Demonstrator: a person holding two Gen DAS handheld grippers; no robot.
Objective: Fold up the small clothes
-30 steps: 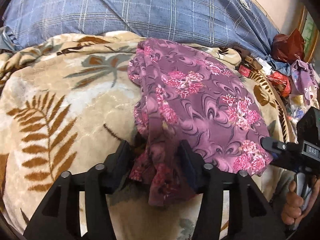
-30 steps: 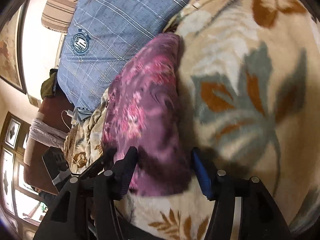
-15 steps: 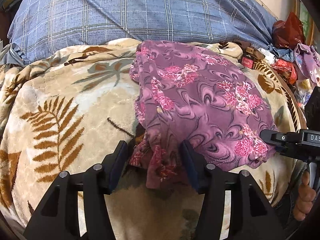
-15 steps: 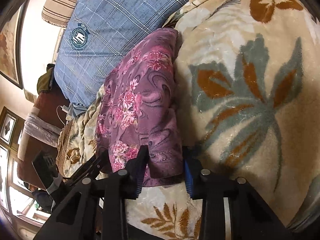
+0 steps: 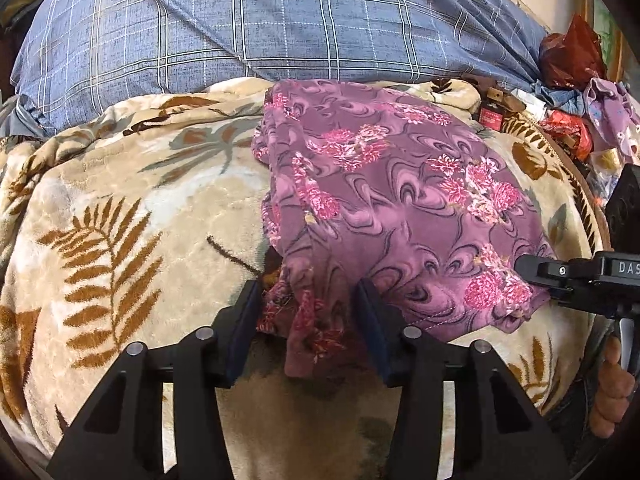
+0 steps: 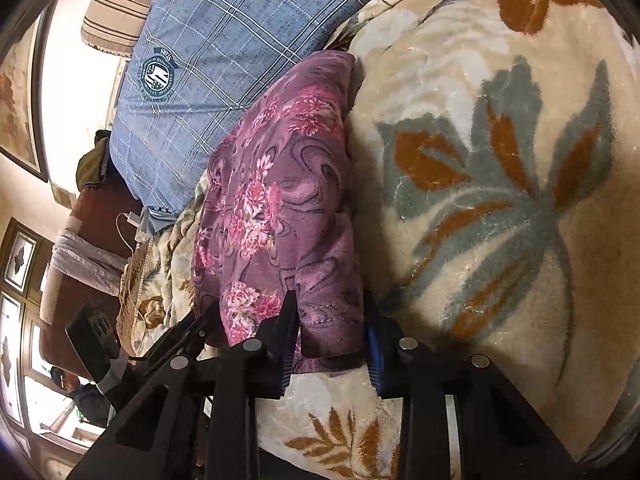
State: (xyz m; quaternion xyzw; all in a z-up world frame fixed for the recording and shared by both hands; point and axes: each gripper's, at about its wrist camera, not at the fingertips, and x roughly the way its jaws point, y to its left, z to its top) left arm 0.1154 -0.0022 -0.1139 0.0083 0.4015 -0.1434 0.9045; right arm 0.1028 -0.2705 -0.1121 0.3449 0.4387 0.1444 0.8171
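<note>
Bed under a beige leaf-print blanket point(image 5: 132, 216), blue plaid pillow point(image 5: 280, 20) at its head (framed pictures on the wall), purple floral garment point(image 5: 384, 200) mid-bed, left hand-held gripper point(image 5: 308, 312) spread around its near hem, right hand-held gripper point(image 6: 330, 332) pinching its corner.

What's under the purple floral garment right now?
The leaf-print blanket shows all round the purple floral garment; anything between them is covered. Its near edge sits between both grippers' fingers.

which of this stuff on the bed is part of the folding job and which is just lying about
In the job:
purple floral cotton garment
left gripper, jaws around its bunched near edge
right gripper, jaws around a corner

Lying about:
blue plaid pillow
beige leaf-print fleece blanket
small red box
</note>
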